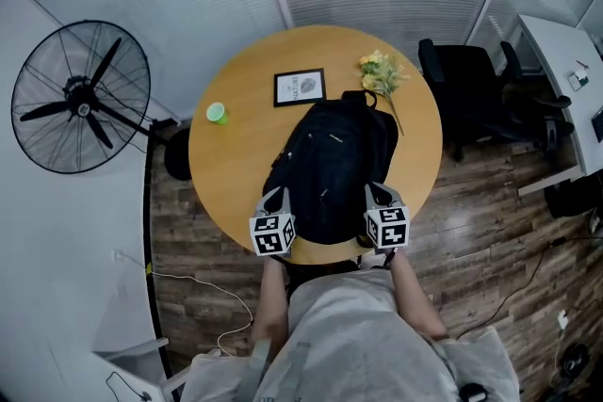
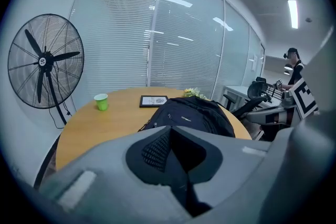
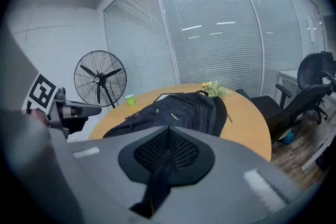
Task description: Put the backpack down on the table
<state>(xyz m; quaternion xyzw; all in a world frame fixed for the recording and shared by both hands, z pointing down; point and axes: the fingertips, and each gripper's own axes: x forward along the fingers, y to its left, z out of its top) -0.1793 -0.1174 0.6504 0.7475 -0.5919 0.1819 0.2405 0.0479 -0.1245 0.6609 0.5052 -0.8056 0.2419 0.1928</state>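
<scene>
1. The backpack [image 1: 330, 165] lies on the round table [image 1: 236, 155]. Its long axis runs from the near rim toward the far side. The top handle is at the far end, close to the flowers [image 1: 380, 71], and its bottom end is just inside the near rim.
2. The left gripper [image 1: 274, 202] sits at the pack's near left corner and the right gripper [image 1: 380, 195] at its near right corner. Both are about equally close to the pack and point away from the person along its length.
3. In the left gripper view the jaws are closed, pinching the left strap [image 2: 191, 191], which trails back between them. The bulk of the pack lies ahead and slightly right of the fingers.
4. In the right gripper view the jaws are likewise closed on the right strap [image 3: 157, 181]. The pack lies ahead and slightly left.
5. The pack looks settled on the tabletop, so the set-down seems nearly finished. The remaining move is probably to open both grippers and draw them back toward the near side, straight along the pack's axis, so neither strap drags the pack off the rim.
</scene>
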